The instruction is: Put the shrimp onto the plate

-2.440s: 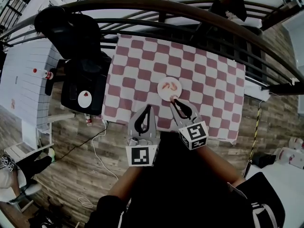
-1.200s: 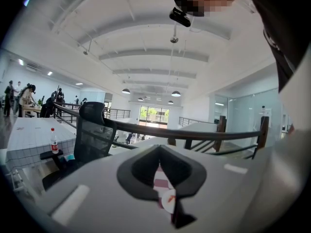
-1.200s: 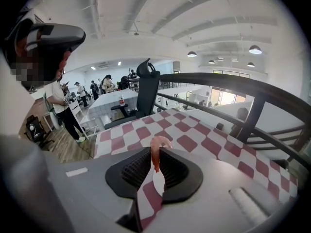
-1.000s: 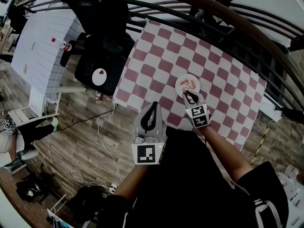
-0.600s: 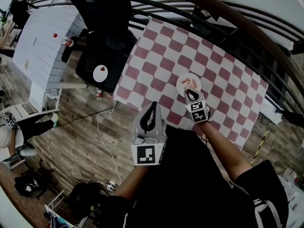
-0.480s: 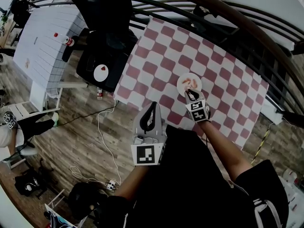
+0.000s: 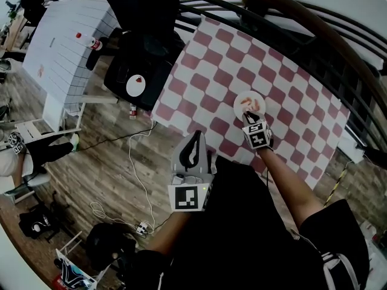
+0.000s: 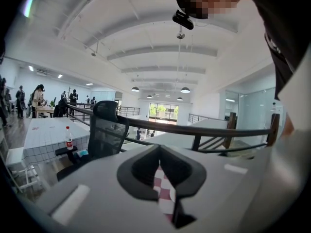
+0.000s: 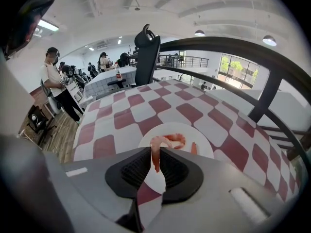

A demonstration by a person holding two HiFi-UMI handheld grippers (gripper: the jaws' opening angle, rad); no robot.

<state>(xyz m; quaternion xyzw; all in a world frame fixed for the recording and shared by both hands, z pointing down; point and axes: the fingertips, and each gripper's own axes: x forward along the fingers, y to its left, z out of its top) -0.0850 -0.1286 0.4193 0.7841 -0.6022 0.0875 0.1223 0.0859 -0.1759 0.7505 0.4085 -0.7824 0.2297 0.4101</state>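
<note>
In the right gripper view my right gripper [image 9: 156, 150] is shut on a pink shrimp [image 9: 155, 155] that curls up out of the jaws. It hangs over the near rim of a white plate [image 9: 206, 143], where another orange piece [image 9: 193, 148] lies. The head view shows the plate [image 7: 242, 98] on the red-and-white checked tablecloth [image 7: 230, 59], with the right gripper [image 7: 248, 115] at its near edge. My left gripper [image 7: 196, 135] hangs near the table's front edge, away from the plate. Its jaws meet at the tip with nothing between them [image 8: 159, 152].
A black office chair [image 7: 142, 53] with a white disc on its seat stands left of the table. Further left is a white table [image 7: 60, 47] with a bottle [image 7: 91, 41]. A dark curved railing [image 7: 314, 23] runs behind the table. Cables lie on the wooden floor [image 7: 121, 162].
The right gripper has reached further out, from just short of the plate to over its near rim. The head view has swung. The left gripper has stayed where it was.
</note>
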